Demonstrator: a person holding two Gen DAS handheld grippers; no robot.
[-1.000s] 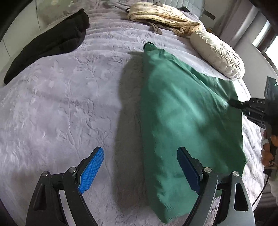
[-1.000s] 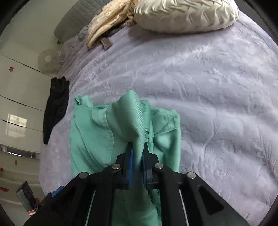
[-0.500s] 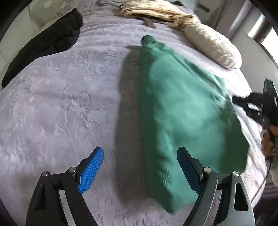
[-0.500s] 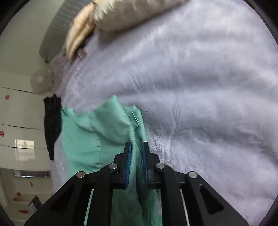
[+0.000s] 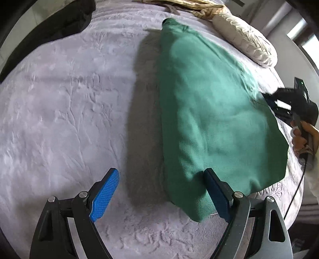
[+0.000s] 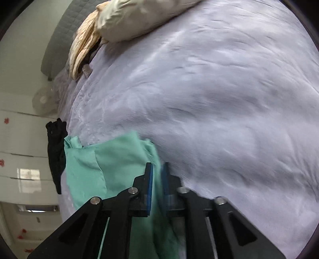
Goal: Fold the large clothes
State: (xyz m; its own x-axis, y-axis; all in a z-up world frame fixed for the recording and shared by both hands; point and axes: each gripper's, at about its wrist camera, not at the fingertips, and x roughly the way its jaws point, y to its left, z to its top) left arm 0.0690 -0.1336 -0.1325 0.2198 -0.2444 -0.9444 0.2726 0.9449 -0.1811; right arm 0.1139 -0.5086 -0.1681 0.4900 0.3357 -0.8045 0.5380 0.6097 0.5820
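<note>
Between the right claw's (image 6: 157, 175) 2 pads, a fold of the green garment (image 5: 209, 111) is clamped. Just ahead of the left claw (image 5: 159, 191), whose pads stand wide apart and grip nothing, the garment's near hem lies toward its right pad. Its long axis runs away from that claw across the grey bedspread (image 5: 69, 109), so the left is nearer the free hem.

A pale lilac embossed plush bedspread (image 5: 65, 111) fills my view. At its far left lies a crumpled black garment (image 5: 57, 25). At the far right rests a cream pleated round cushion (image 5: 245, 41), touching a cream and tan knitted blanket (image 5: 201, 8). Beyond the bed stand a white floor fan (image 6: 42, 101) and glossy white cupboard doors (image 6: 22, 143).
</note>
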